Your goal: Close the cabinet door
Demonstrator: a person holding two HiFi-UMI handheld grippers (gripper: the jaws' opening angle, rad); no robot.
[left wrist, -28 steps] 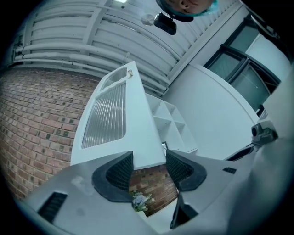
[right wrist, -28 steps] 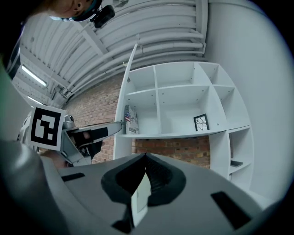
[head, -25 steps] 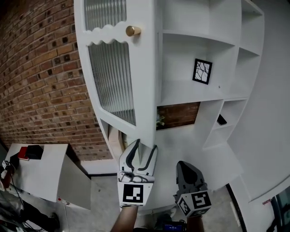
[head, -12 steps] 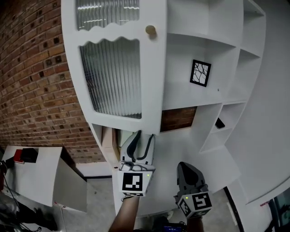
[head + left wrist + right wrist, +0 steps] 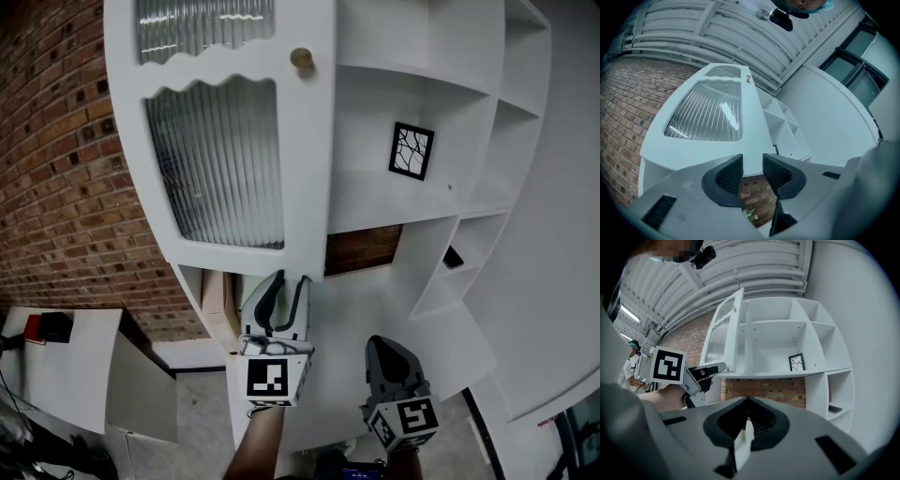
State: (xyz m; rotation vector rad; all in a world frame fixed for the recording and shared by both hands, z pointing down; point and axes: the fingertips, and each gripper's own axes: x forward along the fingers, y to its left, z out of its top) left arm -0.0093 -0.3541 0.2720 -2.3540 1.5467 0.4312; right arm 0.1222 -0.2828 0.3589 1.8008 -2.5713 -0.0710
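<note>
The white cabinet door (image 5: 309, 187) has ribbed glass panes and a gold knob (image 5: 301, 58) at its right edge. It stands left of the open shelves, nearly face-on to me. My left gripper (image 5: 284, 281) is up at the door's lower right corner. In the left gripper view its jaws (image 5: 753, 169) are narrowly apart with that corner of the door (image 5: 750, 117) between the pads. My right gripper (image 5: 387, 349) hangs lower right, shut and empty, and its jaws (image 5: 748, 404) meet. The right gripper view shows the left gripper (image 5: 719, 367) touching the door's (image 5: 733, 343) bottom edge.
Open white shelves hold a framed black-and-white picture (image 5: 412, 149) and a small dark object (image 5: 456, 256). A brick wall (image 5: 56, 187) runs on the left. A white table (image 5: 66, 366) with a red and black item (image 5: 49, 327) stands lower left. A person (image 5: 633, 352) stands far left.
The door has swung with my left gripper and now shows more of its glass face. The left jaws have narrowed around its lower corner. The right gripper has stayed put.
</note>
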